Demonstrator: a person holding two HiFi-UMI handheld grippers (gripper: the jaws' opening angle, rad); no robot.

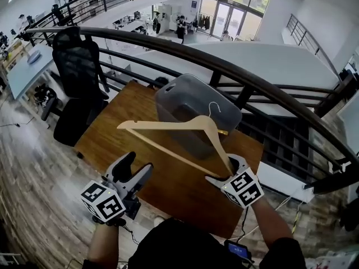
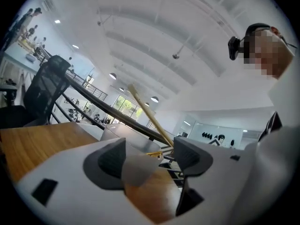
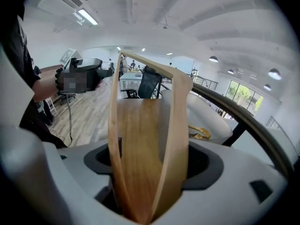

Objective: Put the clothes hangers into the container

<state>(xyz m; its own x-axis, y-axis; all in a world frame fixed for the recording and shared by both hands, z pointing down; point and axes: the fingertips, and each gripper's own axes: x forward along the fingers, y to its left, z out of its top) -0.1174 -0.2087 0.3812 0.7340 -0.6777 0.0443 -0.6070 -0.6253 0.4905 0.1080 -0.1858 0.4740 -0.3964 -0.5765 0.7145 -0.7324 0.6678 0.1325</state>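
Hanger [image 1: 168, 125] — pale wood, triangular, metal hook, up in the air in front of the container [image 1: 185, 100], one corner clamped in right gripper [image 1: 224, 170]. Container — grey plastic tub, standing on table [image 1: 112, 142].

Wood table [image 1: 112, 133] by blk office chair [image 1: 78, 66], curved dark railing [image 1: 224, 66], plank floor [image 1: 33, 178], big windows [image 1: 233, 10] in bg
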